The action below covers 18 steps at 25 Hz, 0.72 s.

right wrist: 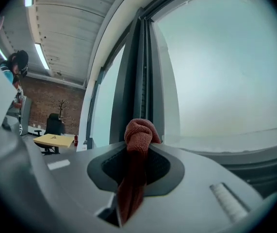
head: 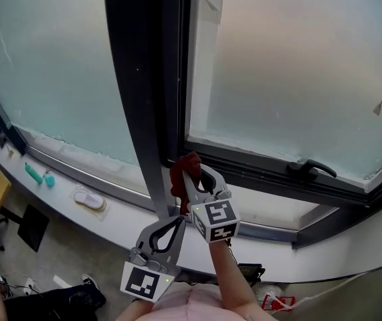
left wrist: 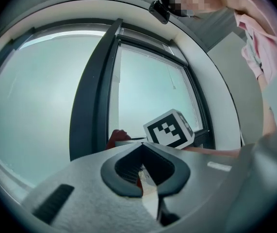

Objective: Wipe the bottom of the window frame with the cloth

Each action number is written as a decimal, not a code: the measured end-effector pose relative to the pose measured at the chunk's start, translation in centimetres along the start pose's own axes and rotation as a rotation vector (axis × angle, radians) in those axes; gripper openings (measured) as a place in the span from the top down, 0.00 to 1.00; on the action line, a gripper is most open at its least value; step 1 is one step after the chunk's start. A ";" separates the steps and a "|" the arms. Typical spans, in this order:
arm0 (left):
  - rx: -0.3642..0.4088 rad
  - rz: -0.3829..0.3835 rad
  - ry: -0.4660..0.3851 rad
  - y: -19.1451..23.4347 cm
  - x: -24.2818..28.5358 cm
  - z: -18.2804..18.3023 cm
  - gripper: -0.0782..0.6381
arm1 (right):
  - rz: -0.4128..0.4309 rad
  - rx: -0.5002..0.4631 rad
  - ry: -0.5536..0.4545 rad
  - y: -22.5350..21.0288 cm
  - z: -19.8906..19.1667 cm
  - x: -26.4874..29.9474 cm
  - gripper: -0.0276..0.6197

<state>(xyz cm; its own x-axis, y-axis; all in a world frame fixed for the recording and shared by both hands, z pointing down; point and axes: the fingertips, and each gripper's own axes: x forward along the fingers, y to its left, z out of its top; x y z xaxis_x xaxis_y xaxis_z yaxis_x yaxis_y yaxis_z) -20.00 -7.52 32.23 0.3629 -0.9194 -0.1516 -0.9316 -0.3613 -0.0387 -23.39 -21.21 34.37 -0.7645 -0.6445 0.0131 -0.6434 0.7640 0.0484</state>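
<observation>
Approach step: holding red cloth (head: pixel 179 171) clamped in right gripper (head: pixel 194 179) near window frame bottom (head: pixel 257 164); left gripper (head: pixel 175 222) idling closed, empty. Next: pressing cloth down, sweeping along.

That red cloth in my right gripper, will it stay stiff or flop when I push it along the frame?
Probably floppy: the cloth bunches at the right gripper and trails limp through it. Likely light; its coarse weave should drag on the frame.

I'm in an office: a dark window frame (head: pixel 137 79) up close, and far left a brick wall (right wrist: pixel 43 103), yellow desk (right wrist: pixel 55 140), office chair (right wrist: pixel 54 125), ceiling strip lights (right wrist: pixel 42 56).
</observation>
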 end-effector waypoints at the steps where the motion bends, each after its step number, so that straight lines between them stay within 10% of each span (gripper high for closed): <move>1: 0.002 0.012 0.002 0.5 -0.3 0.0 0.89 | 0.004 0.006 0.012 0.2 -0.5 0.6 0.85; 18: -0.003 0.065 0.021 2.9 0.4 -0.7 0.89 | -0.006 -0.060 0.067 -0.9 -2.5 3.8 0.86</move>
<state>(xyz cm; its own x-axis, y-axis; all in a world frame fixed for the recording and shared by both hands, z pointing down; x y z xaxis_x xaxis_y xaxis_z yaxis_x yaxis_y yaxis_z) -22.59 -9.02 32.75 0.3015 -0.9441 -0.1334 -0.9533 -0.3007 -0.0266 -25.61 -24.45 36.92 -0.7546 -0.6515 0.0789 -0.6431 0.7580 0.1086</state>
